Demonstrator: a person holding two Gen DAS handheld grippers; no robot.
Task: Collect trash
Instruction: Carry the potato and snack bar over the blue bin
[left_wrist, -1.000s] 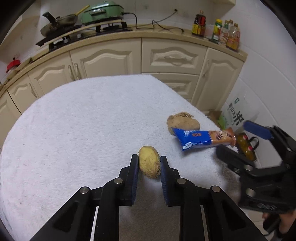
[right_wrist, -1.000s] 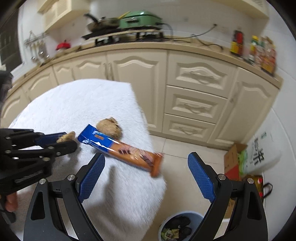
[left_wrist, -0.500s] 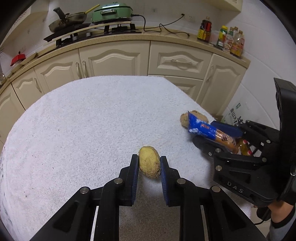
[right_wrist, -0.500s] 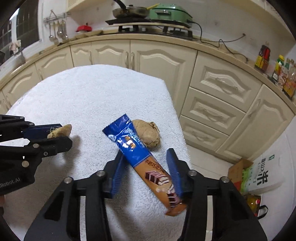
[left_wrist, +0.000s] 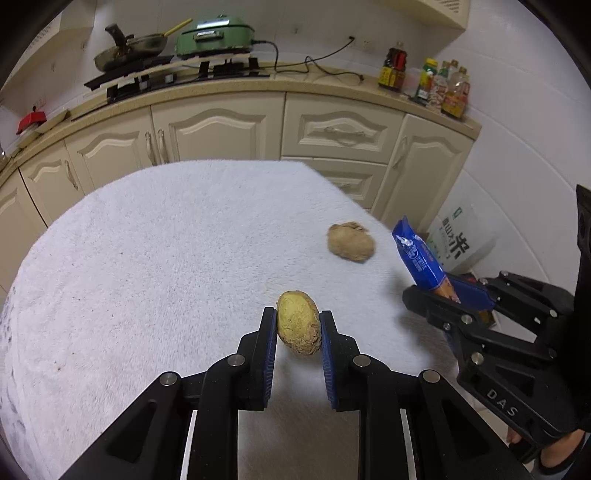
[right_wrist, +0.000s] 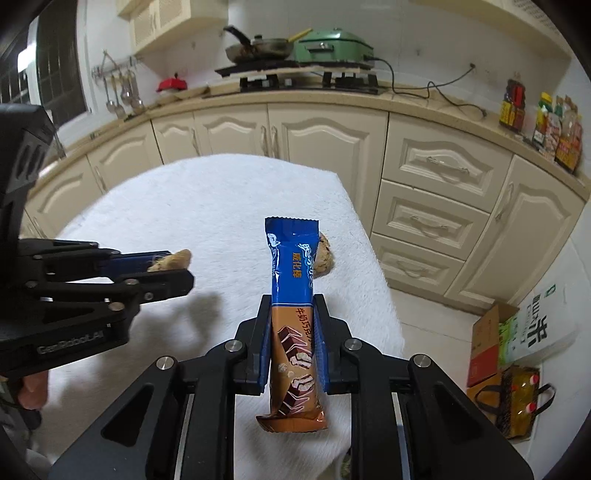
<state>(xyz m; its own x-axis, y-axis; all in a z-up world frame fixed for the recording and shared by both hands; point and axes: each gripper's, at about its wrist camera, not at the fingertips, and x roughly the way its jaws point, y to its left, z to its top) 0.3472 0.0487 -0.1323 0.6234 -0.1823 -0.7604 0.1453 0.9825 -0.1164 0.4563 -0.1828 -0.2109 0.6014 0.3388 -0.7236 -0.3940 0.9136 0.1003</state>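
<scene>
A yellowish potato-like scrap (left_wrist: 295, 325) is pinched between the blue pads of my left gripper (left_wrist: 298, 315), held just above the white towel-covered table (left_wrist: 166, 258). My right gripper (right_wrist: 292, 301) is shut on a blue and orange snack wrapper (right_wrist: 291, 266), which stands upright between its pads and clear of the table. In the left wrist view that right gripper (left_wrist: 432, 295) sits at the table's right edge with the wrapper (left_wrist: 417, 254) sticking up. A brown lump (left_wrist: 351, 242) lies on the towel near that edge, partly hidden behind the wrapper in the right wrist view.
Cream kitchen cabinets (right_wrist: 424, 221) run behind and right of the table. On the floor to the right stand a rice bag (right_wrist: 535, 328), a cardboard box (right_wrist: 487, 343) and a carrier bag with bottles (right_wrist: 517, 398). The left gripper (right_wrist: 181, 267) reaches in from the left.
The right gripper's jaws closed on the snack wrapper and lifted it off the towel, swinging it upright. The left gripper kept its hold on the scrap and rose a little.
</scene>
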